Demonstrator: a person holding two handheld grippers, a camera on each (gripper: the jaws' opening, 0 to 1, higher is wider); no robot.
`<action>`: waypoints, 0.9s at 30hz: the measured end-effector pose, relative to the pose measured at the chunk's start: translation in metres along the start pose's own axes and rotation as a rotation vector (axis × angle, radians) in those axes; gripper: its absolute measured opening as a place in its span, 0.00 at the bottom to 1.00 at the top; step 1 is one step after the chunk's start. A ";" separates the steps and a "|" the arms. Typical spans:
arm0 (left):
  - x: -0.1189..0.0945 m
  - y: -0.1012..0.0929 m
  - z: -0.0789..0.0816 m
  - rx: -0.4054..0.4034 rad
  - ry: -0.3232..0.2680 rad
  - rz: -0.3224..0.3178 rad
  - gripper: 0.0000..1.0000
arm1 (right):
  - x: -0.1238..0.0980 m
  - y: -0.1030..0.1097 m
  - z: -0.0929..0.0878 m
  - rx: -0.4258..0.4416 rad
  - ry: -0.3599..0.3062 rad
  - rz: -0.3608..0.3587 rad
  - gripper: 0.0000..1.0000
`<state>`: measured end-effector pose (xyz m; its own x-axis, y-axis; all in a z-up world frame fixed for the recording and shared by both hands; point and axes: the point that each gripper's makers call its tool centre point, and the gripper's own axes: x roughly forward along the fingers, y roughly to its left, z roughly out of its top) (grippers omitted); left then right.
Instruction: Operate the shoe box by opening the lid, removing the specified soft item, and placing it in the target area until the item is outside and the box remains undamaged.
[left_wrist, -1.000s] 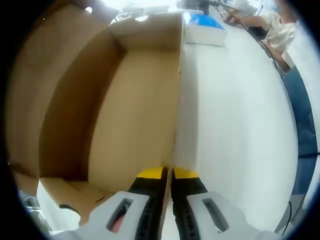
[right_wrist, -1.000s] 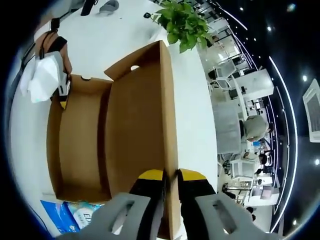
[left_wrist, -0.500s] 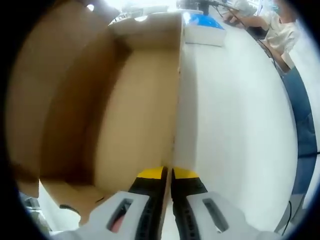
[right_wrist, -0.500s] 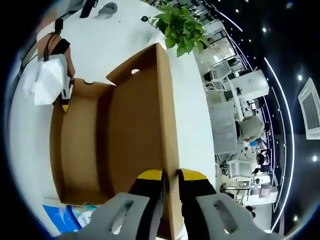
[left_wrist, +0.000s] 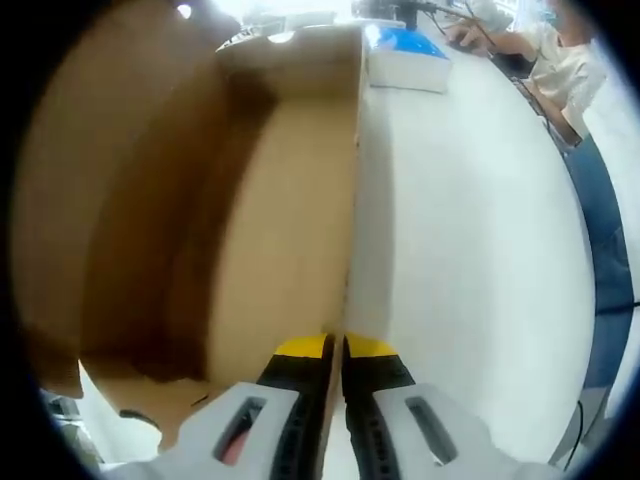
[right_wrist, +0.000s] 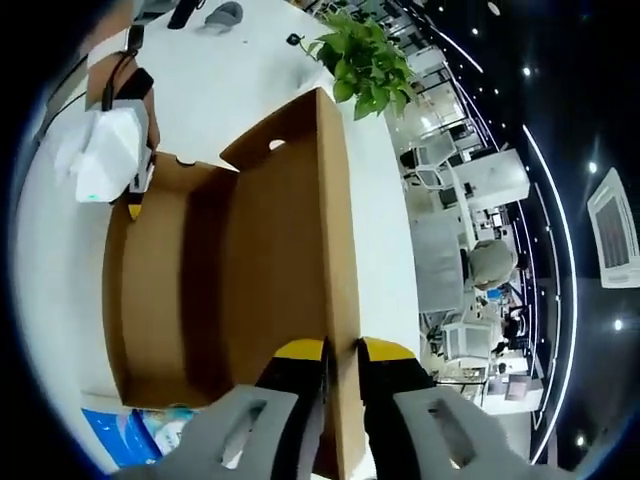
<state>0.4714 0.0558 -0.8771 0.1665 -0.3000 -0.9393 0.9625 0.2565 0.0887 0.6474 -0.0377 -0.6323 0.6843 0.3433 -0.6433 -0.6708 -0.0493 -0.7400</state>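
**Lid swinging toward closed, box looks empty**

The left gripper (left_wrist: 334, 350) is clamped on the front wall of the cardboard shoe box (left_wrist: 290, 200); the right gripper (right_wrist: 341, 352) is clamped on the edge of the lid (right_wrist: 300, 230). Over the last second the lid has tilted further over the opening, darkening the interior. No soft item is visible inside, so removal seems finished. A blue packet (left_wrist: 405, 48) lies on the white table (left_wrist: 470, 250) beyond the box; a potted plant (right_wrist: 365, 55) stands near the lid, clear of its swing.
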 end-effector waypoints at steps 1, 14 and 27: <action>0.000 0.000 0.000 -0.001 0.000 0.000 0.04 | 0.000 0.000 0.000 -0.001 0.000 -0.001 0.10; -0.004 -0.001 0.002 -0.001 0.000 0.003 0.04 | -0.010 0.007 0.002 -0.017 -0.010 -0.032 0.10; -0.001 0.001 0.000 -0.003 0.000 0.001 0.04 | -0.013 0.010 0.003 -0.016 -0.019 -0.053 0.11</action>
<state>0.4720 0.0568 -0.8759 0.1675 -0.2998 -0.9392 0.9617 0.2592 0.0888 0.6308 -0.0397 -0.6310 0.7136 0.3631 -0.5991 -0.6288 -0.0451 -0.7763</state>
